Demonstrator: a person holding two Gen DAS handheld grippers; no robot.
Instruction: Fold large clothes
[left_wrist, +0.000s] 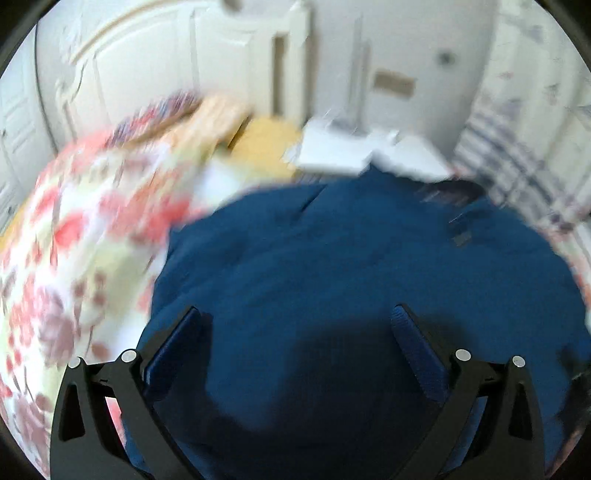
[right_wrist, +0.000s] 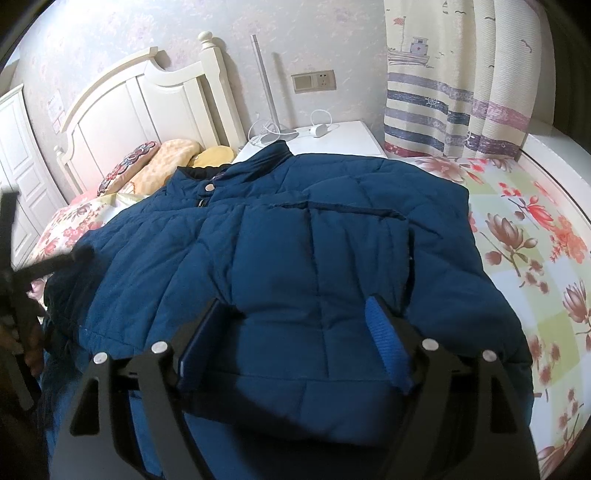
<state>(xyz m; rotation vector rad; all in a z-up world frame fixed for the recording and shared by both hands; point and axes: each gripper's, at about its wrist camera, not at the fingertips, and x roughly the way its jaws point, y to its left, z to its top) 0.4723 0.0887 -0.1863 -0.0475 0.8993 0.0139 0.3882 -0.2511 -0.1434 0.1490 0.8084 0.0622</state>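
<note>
A dark blue quilted jacket (right_wrist: 295, 229) lies spread on the flowered bedsheet (right_wrist: 524, 229), collar toward the headboard. My right gripper (right_wrist: 293, 304) stands wide over the near hem, and a puffed fold of the jacket bulges between its fingers; the pads do not visibly pinch it. The left wrist view is motion-blurred. In it my left gripper (left_wrist: 297, 314) hangs open above the blue jacket (left_wrist: 351, 258) with nothing held. A dark blurred shape at the left edge of the right wrist view is the left gripper (right_wrist: 22, 273), beside the jacket's left side.
A white headboard (right_wrist: 147, 96) and pillows (right_wrist: 155, 162) stand at the bed's far end. A white nightstand (right_wrist: 332, 136) carries a lamp pole and cables. A striped curtain (right_wrist: 458, 81) hangs at the right, and a white ledge runs along the bed's right edge.
</note>
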